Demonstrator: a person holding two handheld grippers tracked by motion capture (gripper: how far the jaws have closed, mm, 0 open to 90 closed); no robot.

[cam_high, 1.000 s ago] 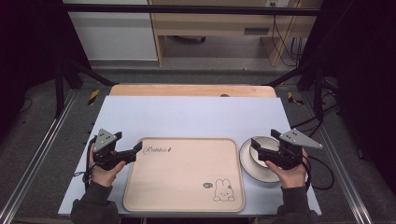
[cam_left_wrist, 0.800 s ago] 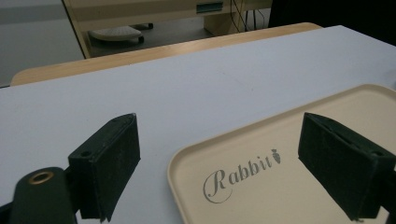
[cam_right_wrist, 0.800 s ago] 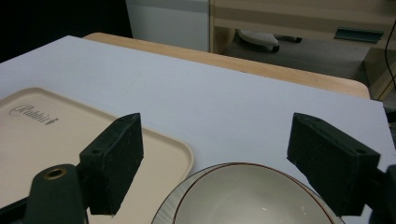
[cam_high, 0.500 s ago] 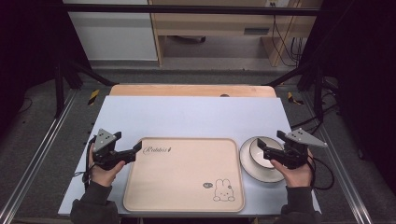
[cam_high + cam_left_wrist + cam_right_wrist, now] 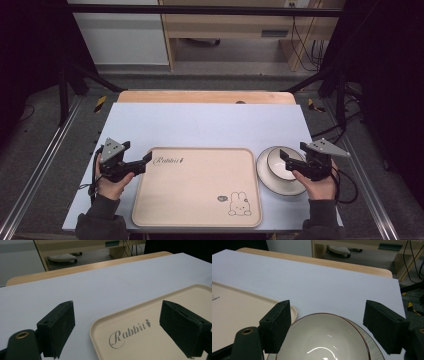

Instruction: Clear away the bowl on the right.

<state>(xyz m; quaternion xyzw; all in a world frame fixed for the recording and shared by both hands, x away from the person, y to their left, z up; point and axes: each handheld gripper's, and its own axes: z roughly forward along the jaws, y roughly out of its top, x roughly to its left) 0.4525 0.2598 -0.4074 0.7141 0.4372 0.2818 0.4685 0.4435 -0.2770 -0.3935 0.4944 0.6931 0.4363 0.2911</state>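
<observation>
The right gripper (image 5: 286, 161) has slid back toward the table's right edge, jaws spread wide over the bowl (image 5: 283, 163) sitting on its plate (image 5: 265, 172) beside the tray (image 5: 200, 190). The left gripper (image 5: 146, 159) stays put, jaws wide apart at the tray's near-left corner.

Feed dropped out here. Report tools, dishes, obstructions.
Left tool open at tray corner. Right tool open over bowl on plate. Nothing blocking.
</observation>
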